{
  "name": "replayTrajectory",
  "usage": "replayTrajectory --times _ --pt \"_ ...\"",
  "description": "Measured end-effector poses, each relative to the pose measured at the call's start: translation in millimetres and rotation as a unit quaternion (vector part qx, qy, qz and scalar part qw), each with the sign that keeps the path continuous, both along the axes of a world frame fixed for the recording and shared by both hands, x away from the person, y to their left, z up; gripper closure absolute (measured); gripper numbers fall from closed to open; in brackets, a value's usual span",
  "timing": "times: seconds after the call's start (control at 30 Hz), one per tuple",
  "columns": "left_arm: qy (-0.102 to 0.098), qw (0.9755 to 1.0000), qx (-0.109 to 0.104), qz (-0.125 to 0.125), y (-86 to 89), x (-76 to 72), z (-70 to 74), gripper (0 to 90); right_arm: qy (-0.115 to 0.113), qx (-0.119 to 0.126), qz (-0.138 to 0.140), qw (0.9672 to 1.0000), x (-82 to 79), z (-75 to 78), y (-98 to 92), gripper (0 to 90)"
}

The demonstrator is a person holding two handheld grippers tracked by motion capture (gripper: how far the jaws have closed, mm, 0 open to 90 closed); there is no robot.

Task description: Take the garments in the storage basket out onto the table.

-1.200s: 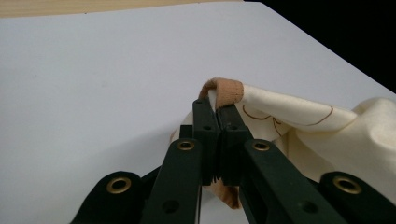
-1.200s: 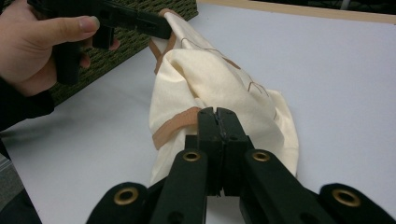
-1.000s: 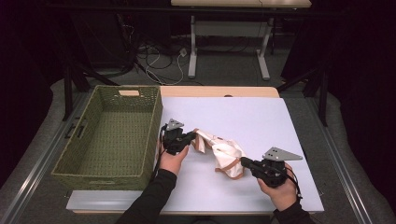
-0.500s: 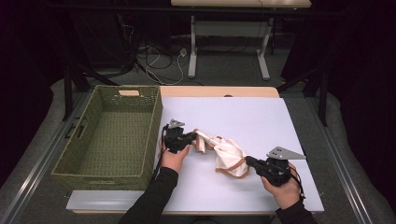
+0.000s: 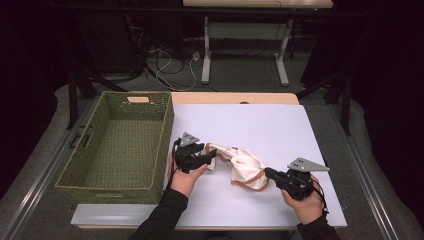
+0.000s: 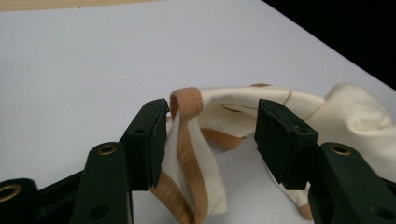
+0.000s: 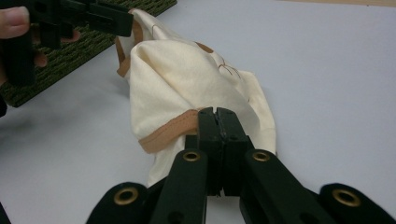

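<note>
White table, green woven basket at left, cream cloth mid-table

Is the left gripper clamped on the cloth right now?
No. In the left gripper view the left gripper stands open, its jaws just opened, with the cloth's tan-trimmed edge loose between them.

No readable text, label, brand, number or sign appeared anywhere. The cream cloth bore only thin brown stitched lines (too faint and creased to read as letters), and the woven green basket carried no tag or marking.
</note>
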State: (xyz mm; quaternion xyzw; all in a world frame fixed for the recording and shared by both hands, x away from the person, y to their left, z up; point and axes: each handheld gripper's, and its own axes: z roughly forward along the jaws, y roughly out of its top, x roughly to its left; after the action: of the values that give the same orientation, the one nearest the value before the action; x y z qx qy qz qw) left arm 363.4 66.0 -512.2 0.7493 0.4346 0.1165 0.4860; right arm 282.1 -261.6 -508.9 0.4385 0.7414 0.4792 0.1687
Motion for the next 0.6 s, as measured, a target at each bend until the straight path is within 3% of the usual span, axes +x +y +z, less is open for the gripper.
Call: replayTrajectory --times 0.27,0.3,0.4,0.43,0.6 --pt "-0.014 0.9999 0.005 -0.008 -1.8 -17.0 11.5 35.8 0.001 -0.001 -0.001 1.0000 -0.7 0.2 -0.7 90.0" --pt "-0.023 0.9996 0.005 -0.014 -3.6 -21.7 13.1 35.5 -0.002 -0.003 0.000 1.0000 -1.0 0.3 -0.9 90.0" --pt "-0.021 0.9997 0.003 -0.016 -5.3 -27.3 13.2 35.6 0.000 -0.002 0.000 1.0000 -1.3 0.3 -1.3 90.0" --pt "-0.010 0.9998 -0.005 -0.016 -8.1 -31.9 11.0 35.6 -0.001 -0.002 0.000 1.0000 -1.4 -0.1 -1.4 89.9" --pt "-0.002 0.9995 -0.009 -0.030 -13.3 -34.6 2.5 38.9 -0.001 -0.003 0.002 1.0000 -1.6 -0.3 -0.7 90.0"
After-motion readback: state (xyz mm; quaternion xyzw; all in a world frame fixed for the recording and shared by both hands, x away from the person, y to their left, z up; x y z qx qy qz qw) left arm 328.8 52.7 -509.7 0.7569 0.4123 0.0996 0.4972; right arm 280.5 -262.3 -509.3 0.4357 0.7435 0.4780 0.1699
